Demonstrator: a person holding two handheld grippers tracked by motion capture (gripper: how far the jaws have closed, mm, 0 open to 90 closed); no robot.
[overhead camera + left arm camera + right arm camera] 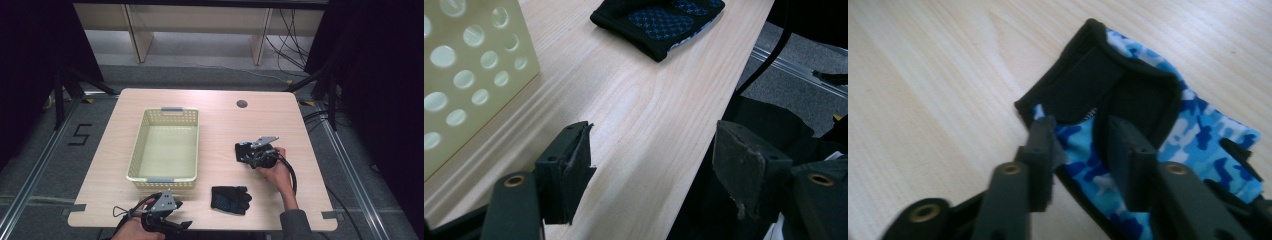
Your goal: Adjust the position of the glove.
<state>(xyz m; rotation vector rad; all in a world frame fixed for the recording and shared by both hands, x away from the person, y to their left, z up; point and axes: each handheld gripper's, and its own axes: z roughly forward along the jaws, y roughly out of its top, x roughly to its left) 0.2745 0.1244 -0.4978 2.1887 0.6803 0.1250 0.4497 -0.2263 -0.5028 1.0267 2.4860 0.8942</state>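
Your right gripper (1078,145) straddles the blue glove (1168,145) on the table's right side, jaws apart, not clamped. Seat both pads across the cuff before closing. Left gripper (654,170) idles open at the near edge.

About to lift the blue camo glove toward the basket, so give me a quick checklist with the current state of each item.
1. Right gripper over the camo glove: ok, its fingers straddle the glove's edge.
2. Firm grip on that glove: cannot tell; fabric lies between the fingers, but a gap shows.
3. Basket ready to receive: ok, empty and upright.
4. Path to the basket: ok, bare table between them.
5. Left gripper out of the way: ok, open, at the near table edge.
6. Second glove: ok, flat on the table, apart from both grippers.
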